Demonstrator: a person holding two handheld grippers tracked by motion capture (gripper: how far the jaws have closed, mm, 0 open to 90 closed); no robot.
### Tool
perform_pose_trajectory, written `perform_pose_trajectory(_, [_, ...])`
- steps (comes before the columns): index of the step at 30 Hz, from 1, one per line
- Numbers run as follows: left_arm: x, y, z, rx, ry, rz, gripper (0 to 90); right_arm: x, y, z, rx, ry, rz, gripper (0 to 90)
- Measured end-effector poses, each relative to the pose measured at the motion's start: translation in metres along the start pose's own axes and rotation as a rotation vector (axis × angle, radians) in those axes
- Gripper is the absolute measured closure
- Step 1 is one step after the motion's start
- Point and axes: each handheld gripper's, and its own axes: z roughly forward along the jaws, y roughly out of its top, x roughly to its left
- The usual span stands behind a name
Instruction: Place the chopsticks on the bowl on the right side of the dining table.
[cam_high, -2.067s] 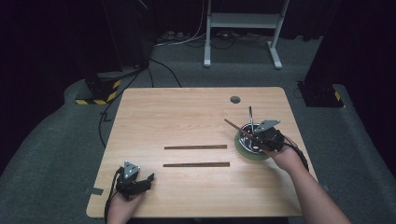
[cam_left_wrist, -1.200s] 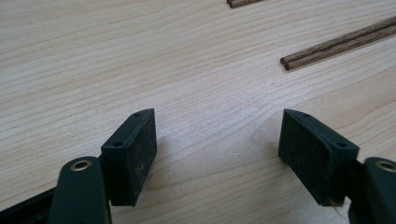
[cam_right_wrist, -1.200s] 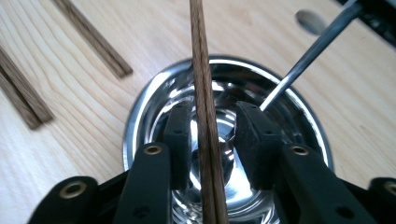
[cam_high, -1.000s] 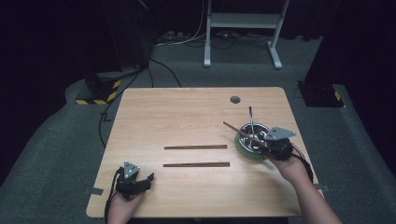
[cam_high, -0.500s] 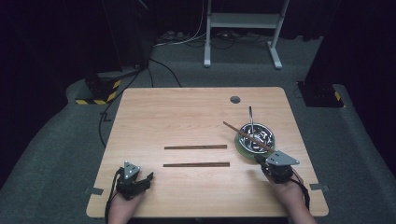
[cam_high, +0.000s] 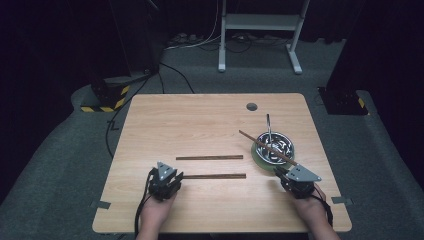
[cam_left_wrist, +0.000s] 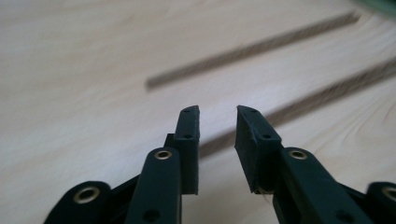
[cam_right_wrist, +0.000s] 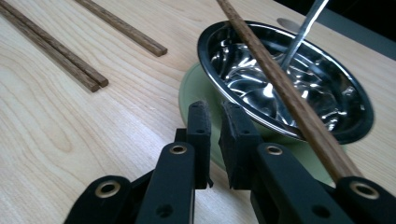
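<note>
Now we are looking down on a pale wooden table (cam_high: 200, 120) with a person's two hands coming in from the near edge, each holding a black two-jaw gripper.

We are seeing the left gripper (cam_high: 172, 177) sitting near the left end of the nearer dark brown wooden chopstick (cam_high: 215, 176), which is lying flat across the middle of the table. In the left gripper view its jaws have just been closing, yet they are standing apart with a clear gap, and nothing is pinched between them; the nearer chopstick (cam_left_wrist: 322, 95) is running on the table just beyond the tips. A second dark brown wooden chopstick (cam_high: 209, 157) is lying parallel, a little farther away.

We are seeing the right gripper (cam_high: 287, 176) resting at the near right, just beside a shiny round metal bowl (cam_high: 282, 142) that is sitting on a pale green round saucer (cam_high: 257, 156). Its jaws are drawn almost together, a narrow slit showing between the pads, and they are gripping nothing. A third dark brown wooden chopstick (cam_right_wrist: 280, 88) is lying tilted across the bowl's rim, its near end passing right of the jaws. A thin metal utensil handle (cam_right_wrist: 306, 28) is leaning out of the bowl toward the far side.
</note>
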Motion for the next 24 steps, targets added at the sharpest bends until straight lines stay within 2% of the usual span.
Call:
perform_pose_trajectory(2, [-0.011, 0.012, 0.009, -0.018, -0.008, 0.013, 76.8, -0.003, 0.0, -0.002, -0.005, -0.018, 0.002, 78.9])
perform_pose_trajectory(3, [-0.017, 0.017, 0.015, -0.034, -0.017, 0.004, 77.8, -0.004, 0.0, -0.003, -0.012, -0.025, 0.009, 79.4])
perform_pose_trajectory(4, [-0.02, 0.023, 0.019, -0.014, -0.022, 0.036, 78.7, -0.006, -0.001, -0.004, -0.014, -0.023, 0.024, 80.0])
perform_pose_trajectory(9, [-0.037, 0.047, 0.051, -0.02, -0.024, 0.06, 80.0, -0.011, -0.005, -0.008, -0.015, -0.03, 0.04, 80.6])
perform_pose_trajectory(12, [-0.043, 0.057, 0.07, -0.026, -0.02, 0.056, 81.1, -0.012, -0.008, -0.011, -0.019, -0.023, 0.08, 80.7])
perform_pose_trajectory(14, [-0.048, 0.065, 0.086, -0.027, -0.02, 0.049, 81.5, -0.014, -0.009, -0.015, -0.021, -0.032, 0.079, 80.8])
perform_pose_trajectory(17, [-0.054, 0.075, 0.104, -0.015, -0.017, 0.055, 81.7, -0.016, -0.011, -0.019, -0.029, -0.041, 0.101, 81.2])
perform_pose_trajectory(20, [-0.058, 0.084, 0.119, -0.01, -0.012, 0.057, 81.7, -0.019, -0.016, -0.022, -0.019, -0.055, 0.117, 81.3])
perform_pose_trajectory(23, [-0.062, 0.093, 0.134, -0.014, -0.027, 0.041, 81.5, -0.021, -0.019, -0.024, -0.01, -0.047, 0.134, 81.3])
perform_pose_trajectory(24, [-0.063, 0.096, 0.14, -0.018, -0.035, 0.047, 81.6, -0.022, -0.02, -0.025, -0.004, -0.047, 0.133, 81.3])
